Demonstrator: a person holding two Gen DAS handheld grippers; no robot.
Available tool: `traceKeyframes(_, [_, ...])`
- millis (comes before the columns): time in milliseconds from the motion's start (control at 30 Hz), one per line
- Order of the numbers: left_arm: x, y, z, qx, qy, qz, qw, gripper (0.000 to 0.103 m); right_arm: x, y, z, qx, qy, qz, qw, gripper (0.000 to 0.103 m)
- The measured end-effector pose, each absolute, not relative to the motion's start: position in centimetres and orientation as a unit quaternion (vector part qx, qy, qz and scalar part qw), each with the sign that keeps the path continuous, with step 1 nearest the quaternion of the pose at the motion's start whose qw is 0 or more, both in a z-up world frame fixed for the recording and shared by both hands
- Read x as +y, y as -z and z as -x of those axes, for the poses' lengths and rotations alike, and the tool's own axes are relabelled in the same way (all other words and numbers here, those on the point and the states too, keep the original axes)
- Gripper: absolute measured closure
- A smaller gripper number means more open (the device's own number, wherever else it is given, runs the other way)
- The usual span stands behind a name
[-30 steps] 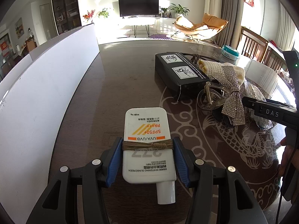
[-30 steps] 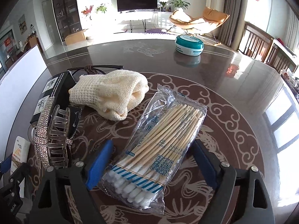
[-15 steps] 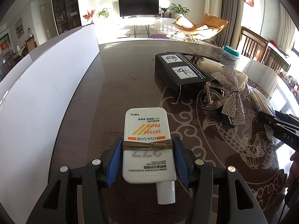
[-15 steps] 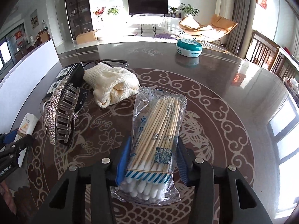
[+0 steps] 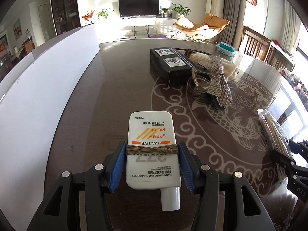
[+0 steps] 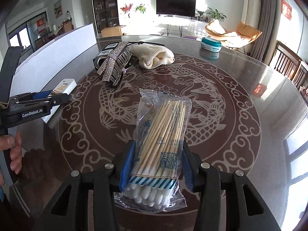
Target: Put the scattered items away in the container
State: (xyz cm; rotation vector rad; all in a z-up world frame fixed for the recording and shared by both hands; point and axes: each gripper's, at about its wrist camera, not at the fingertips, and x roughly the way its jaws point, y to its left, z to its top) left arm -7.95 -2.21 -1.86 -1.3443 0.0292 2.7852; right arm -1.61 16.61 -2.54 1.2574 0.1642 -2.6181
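My left gripper is shut on a white sunscreen tube with a brown cord tied round it, held over the dark table. My right gripper is shut on a clear packet of cotton swabs and holds it above the table's middle. The swab packet also shows at the right edge of the left wrist view. The left gripper with the tube shows at the left of the right wrist view. A white container wall runs along the left.
A black box, a rhinestone hair clip and a cream knit pouch lie at the far side of the patterned round table. A teal round tin stands further back. Wooden chairs stand to the right.
My right gripper closed on the swab packet and lifted it back toward me. The left gripper has stayed still with the sunscreen tube.
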Motion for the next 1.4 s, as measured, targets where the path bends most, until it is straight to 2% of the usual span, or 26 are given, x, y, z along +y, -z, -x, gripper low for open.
traceKeyframes(300, [-2.3,1.8,3.7,0.011,-0.9,0.434,0.041,0.05,17.1,2.5,-1.0,0.054,0.894,-0.429,0.114,0.057])
traceKeyframes(400, [-1.9,1.8,3.7,0.02,-0.9,0.434,0.035,0.049,17.2,2.5,-1.0,0.055,0.894,-0.431,0.11,0.052])
traceKeyframes(433, [-1.9,1.9,3.7,0.019,-0.9,0.434,0.033,0.046,17.1,2.5,-1.0,0.056,0.894,-0.432,0.109,0.046])
traceKeyframes(533, [-2.1,2.1,3.7,0.011,-0.898,0.44,0.027,0.029,17.3,2.5,-0.8,0.057,0.892,-0.437,0.099,0.027])
traceKeyframes(600, [-2.0,2.2,3.8,0.013,-0.897,0.442,0.027,0.025,17.6,2.6,-0.6,0.05,0.891,-0.441,0.094,0.023])
traceKeyframes(667, [-1.8,2.3,3.9,0.019,-0.895,0.445,0.027,0.016,18.0,2.6,-0.5,0.043,0.891,-0.443,0.087,0.017])
traceKeyframes(733, [-1.9,2.5,4.1,0.015,-0.894,0.447,0.025,0.013,18.1,2.7,-0.5,0.041,0.89,-0.446,0.083,0.013])
traceKeyframes(833, [-1.8,2.8,4.3,0.016,-0.89,0.455,0.023,0.001,17.9,2.8,-0.5,0.048,0.888,-0.45,0.08,0.006])
traceKeyframes(900, [-1.7,2.9,4.5,0.017,-0.888,0.459,0.026,0.0,18.0,3.0,-0.3,0.043,0.886,-0.455,0.079,0.0])
traceKeyframes(1400, [-1.8,2.9,4.3,0.016,-0.888,0.459,0.027,0.0,18.1,3.1,-0.2,0.043,0.886,-0.456,0.079,0.0])
